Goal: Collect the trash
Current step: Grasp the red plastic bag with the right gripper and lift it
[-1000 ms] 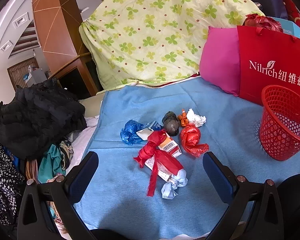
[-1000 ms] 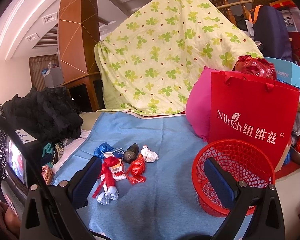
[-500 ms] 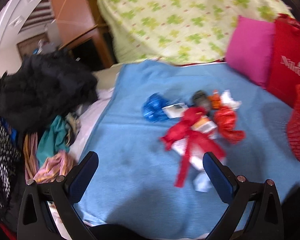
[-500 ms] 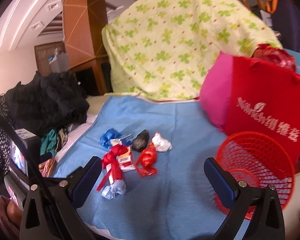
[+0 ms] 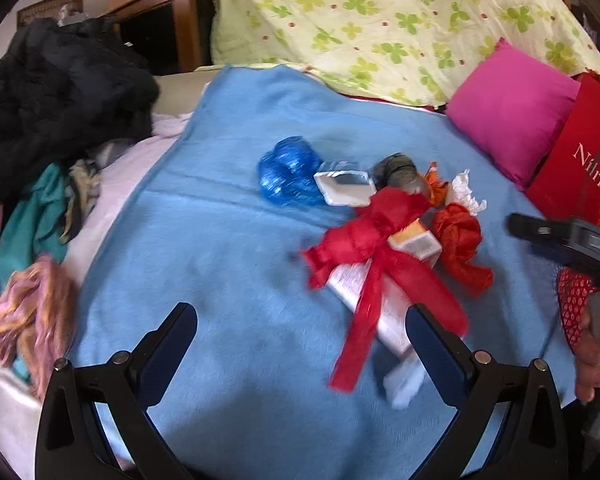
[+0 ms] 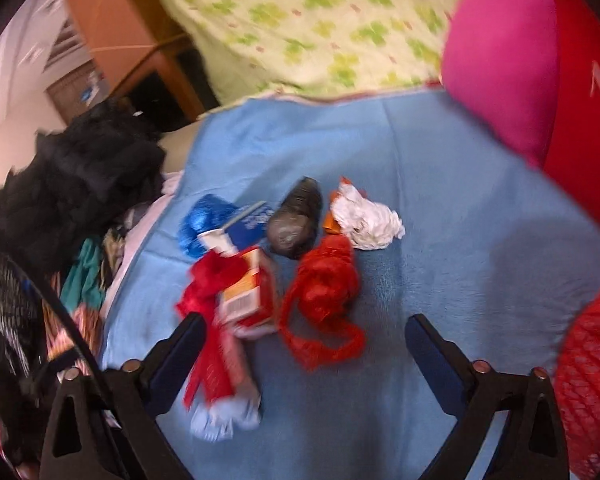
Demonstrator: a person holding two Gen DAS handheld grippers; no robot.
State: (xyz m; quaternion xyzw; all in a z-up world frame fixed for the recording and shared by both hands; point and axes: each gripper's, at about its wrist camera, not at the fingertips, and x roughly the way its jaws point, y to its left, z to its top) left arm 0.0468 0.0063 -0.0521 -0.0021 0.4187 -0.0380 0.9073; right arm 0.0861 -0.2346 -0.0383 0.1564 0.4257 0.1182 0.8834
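**Trash heaped on blanket; both grippers empty**

The trash (image 6: pixel 292 264) lies bunched mid-blanket (image 6: pixel 440 240), apparently gathered for single picks into the red basket (image 6: pixel 588 380) at the right edge. The right gripper (image 6: pixel 302 354) stands wide, its jaws just narrowed slightly, bracketing a red mesh wad (image 6: pixel 324 284) without touching it. The left gripper (image 5: pixel 302 342) is spread wide too, holding nothing, its right finger (image 5: pixel 436 348) overlapping a white box (image 5: pixel 374 308); contact cannot be told.
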